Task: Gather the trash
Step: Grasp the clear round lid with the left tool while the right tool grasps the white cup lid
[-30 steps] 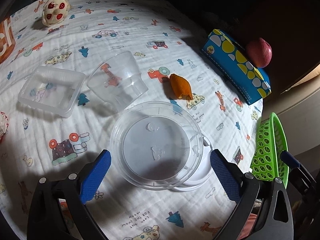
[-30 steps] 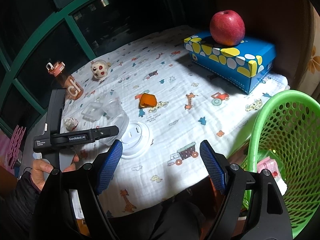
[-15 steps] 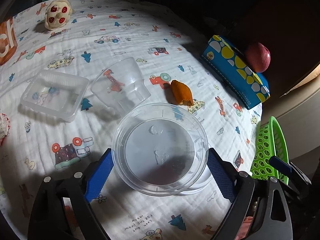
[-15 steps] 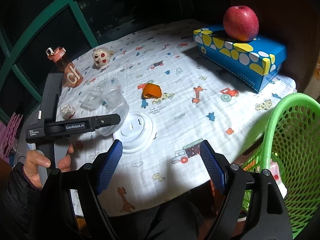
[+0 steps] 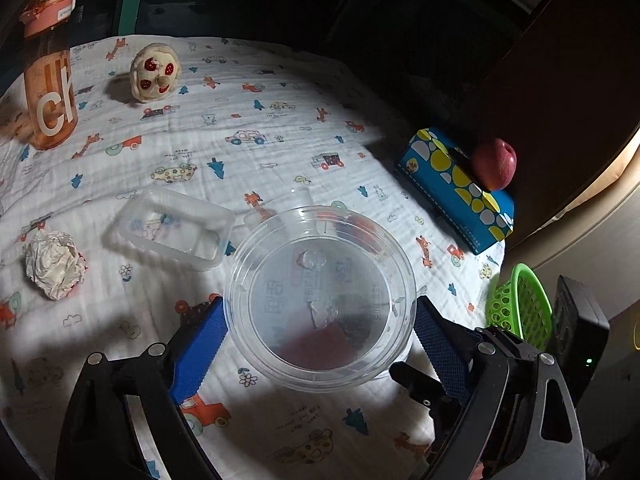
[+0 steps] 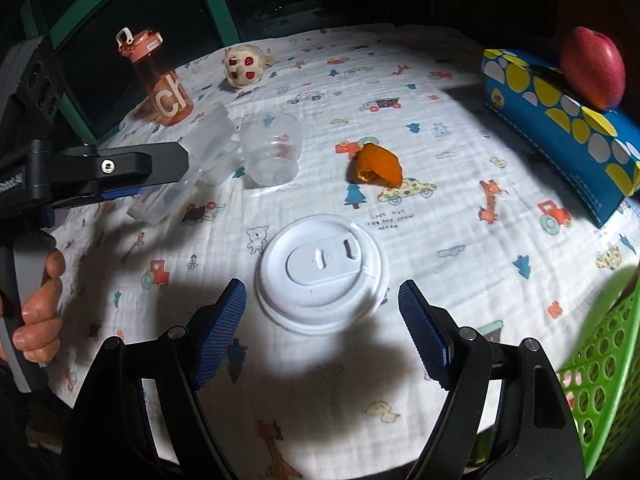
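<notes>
I grip the clear bowl [image 5: 320, 300] in my left gripper [image 5: 318, 340] while my empty right gripper [image 6: 322, 324] closes around the white lid [image 6: 322, 272]; most trash remains.

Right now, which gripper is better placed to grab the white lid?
Right. The white lid lies just ahead of the right gripper, whose jaws are open and empty. The left gripper is already shut on the clear bowl.
</notes>
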`<state>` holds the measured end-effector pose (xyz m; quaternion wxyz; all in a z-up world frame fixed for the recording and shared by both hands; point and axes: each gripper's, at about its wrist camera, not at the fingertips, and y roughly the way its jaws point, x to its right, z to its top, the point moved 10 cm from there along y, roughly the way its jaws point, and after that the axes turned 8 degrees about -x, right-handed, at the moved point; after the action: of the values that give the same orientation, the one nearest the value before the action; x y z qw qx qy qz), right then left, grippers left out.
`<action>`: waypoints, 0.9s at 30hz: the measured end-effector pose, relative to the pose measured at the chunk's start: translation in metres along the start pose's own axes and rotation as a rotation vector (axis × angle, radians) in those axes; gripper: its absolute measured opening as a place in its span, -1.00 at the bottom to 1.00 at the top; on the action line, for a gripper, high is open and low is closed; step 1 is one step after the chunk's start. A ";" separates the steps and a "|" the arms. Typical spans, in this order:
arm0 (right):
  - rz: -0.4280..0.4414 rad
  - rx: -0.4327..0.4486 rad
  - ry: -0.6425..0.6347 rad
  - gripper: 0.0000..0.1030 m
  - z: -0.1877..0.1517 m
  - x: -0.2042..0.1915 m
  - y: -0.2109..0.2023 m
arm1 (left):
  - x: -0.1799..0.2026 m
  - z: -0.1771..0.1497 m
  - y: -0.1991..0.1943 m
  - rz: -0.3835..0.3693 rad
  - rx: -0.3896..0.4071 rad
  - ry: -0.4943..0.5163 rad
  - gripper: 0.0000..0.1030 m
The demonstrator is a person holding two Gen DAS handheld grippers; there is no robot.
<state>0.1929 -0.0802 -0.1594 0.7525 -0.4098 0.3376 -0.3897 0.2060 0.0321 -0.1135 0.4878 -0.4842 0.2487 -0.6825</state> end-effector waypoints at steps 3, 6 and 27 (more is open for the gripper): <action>0.001 -0.014 -0.016 0.48 0.004 -0.004 0.010 | -0.006 0.000 -0.004 -0.001 0.008 -0.016 0.72; -0.025 -0.018 -0.041 0.48 0.008 -0.009 0.016 | -0.012 -0.001 -0.005 0.001 0.009 -0.026 0.72; -0.082 -0.004 -0.041 0.43 0.008 -0.008 0.019 | -0.005 -0.001 -0.012 -0.002 0.020 -0.024 0.72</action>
<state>0.2015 -0.0640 -0.1716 0.7419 -0.4328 0.3058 -0.4108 0.2007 0.0410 -0.1063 0.4948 -0.4877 0.2355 -0.6796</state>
